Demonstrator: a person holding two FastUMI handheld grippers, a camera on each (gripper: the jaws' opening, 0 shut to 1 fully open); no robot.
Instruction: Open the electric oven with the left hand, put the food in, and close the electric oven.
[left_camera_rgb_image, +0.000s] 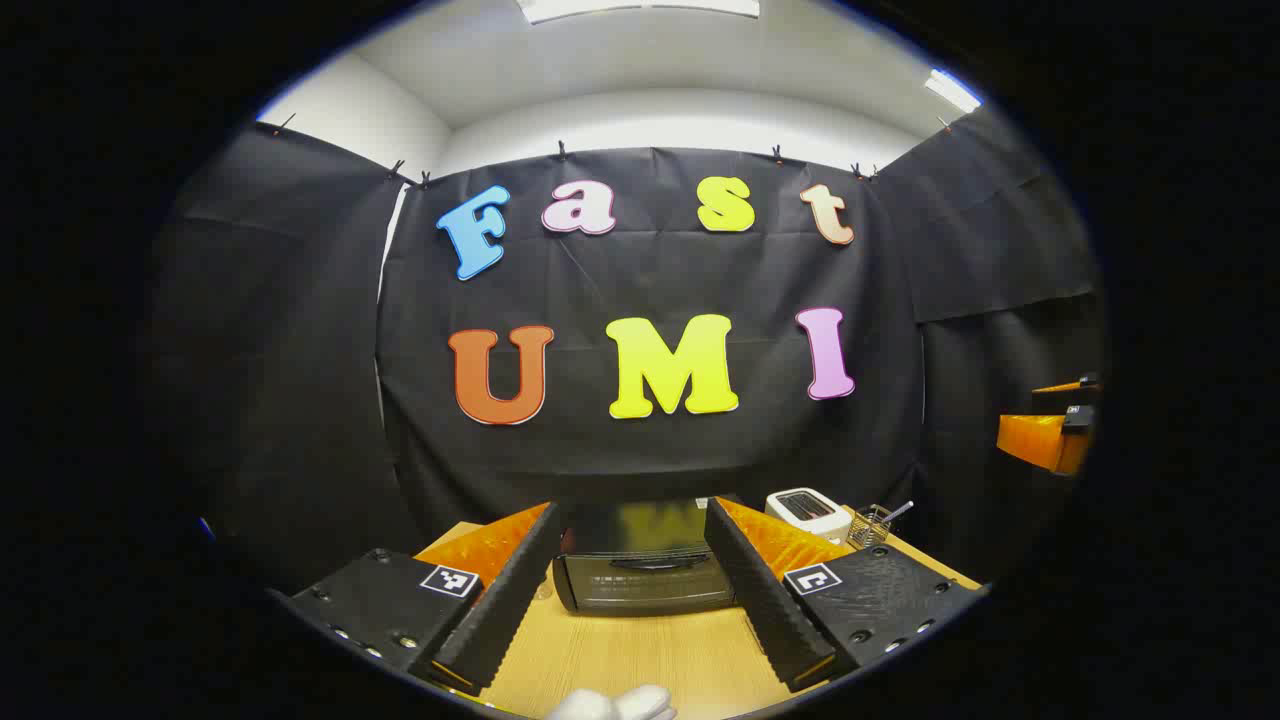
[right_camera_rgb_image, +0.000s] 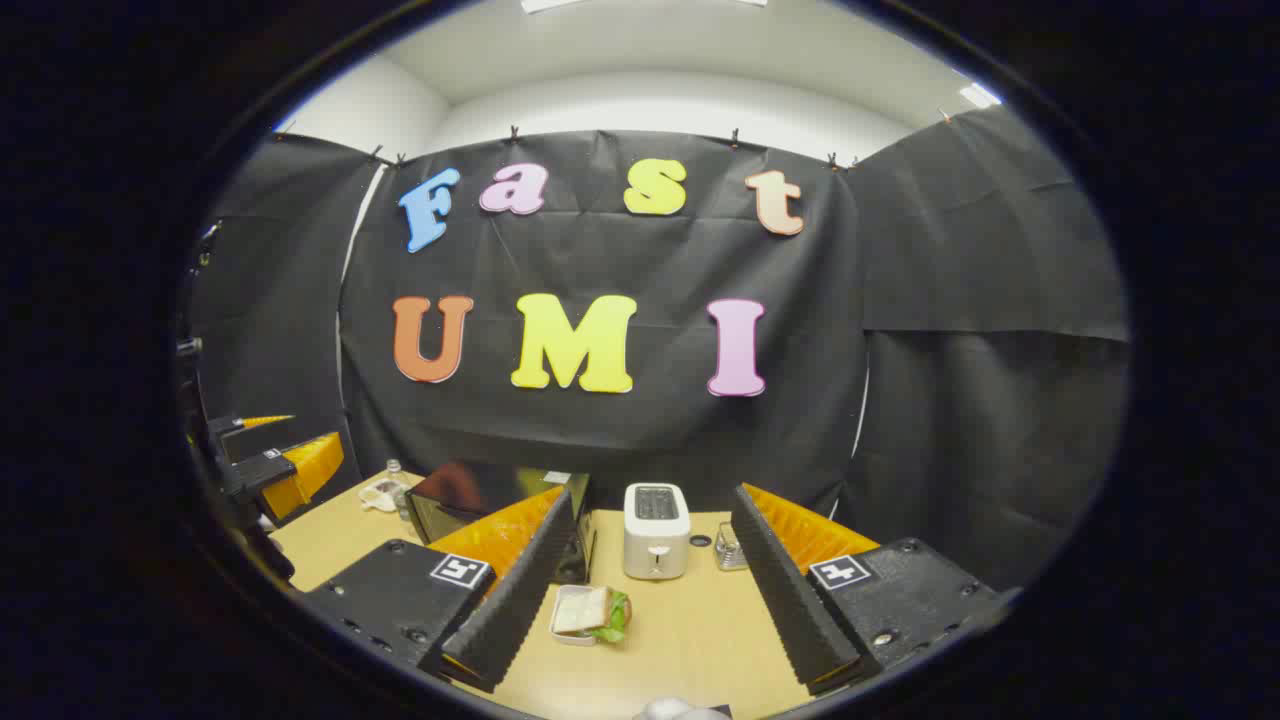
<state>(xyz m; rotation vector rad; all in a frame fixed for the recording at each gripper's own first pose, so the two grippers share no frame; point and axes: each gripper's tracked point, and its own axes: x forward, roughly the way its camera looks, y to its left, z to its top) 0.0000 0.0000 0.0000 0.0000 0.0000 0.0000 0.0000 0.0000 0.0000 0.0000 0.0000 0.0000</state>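
Right, both grippers up off the wooden table (left_camera_rgb_image: 640, 660), nothing held. Left gripper (left_camera_rgb_image: 633, 590): fingers spread wide, nothing between them; in the left gripper view it points straight at the electric oven (left_camera_rgb_image: 645, 580), which sits on the table framed in the gap between the two fingers, well apart from the tips. Oven door is closed, dark glass front, horizontal handle (left_camera_rgb_image: 650, 563) across the top of the door. White toaster (left_camera_rgb_image: 808, 512) stands behind and to the right of the oven there, small wire basket (left_camera_rgb_image: 870, 525) with a utensil sticking out just beside it. Right gripper (right_camera_rgb_image: 650, 590): also wide open and empty, hovering above the table. In the right gripper view the food, a sandwich (right_camera_rgb_image: 592, 612) with some green leaf at one edge, lies in a shallow white tray (right_camera_rgb_image: 562, 625) on the table, near the inner side of that view's left finger, not touched by either finger. Toaster (right_camera_rgb_image: 655, 530) upright between the fingers farther back, wire basket (right_camera_rgb_image: 730, 548) just to its right, a small dark round thing on the table between them, can't tell what. Oven (right_camera_rgb_image: 470, 500) shows at that view's left, partly hidden behind the finger. Left gripper (right_camera_rgb_image: 275, 462) also visible at the far left edge of the right gripper view, raised, off the table. Some clear wrapped item and a small bottle (right_camera_rgb_image: 392, 485) sit near the oven's far side, too small to identify. White gloved fingers (left_camera_rgb_image: 612, 704) show at the bottom edge of the left gripper view.
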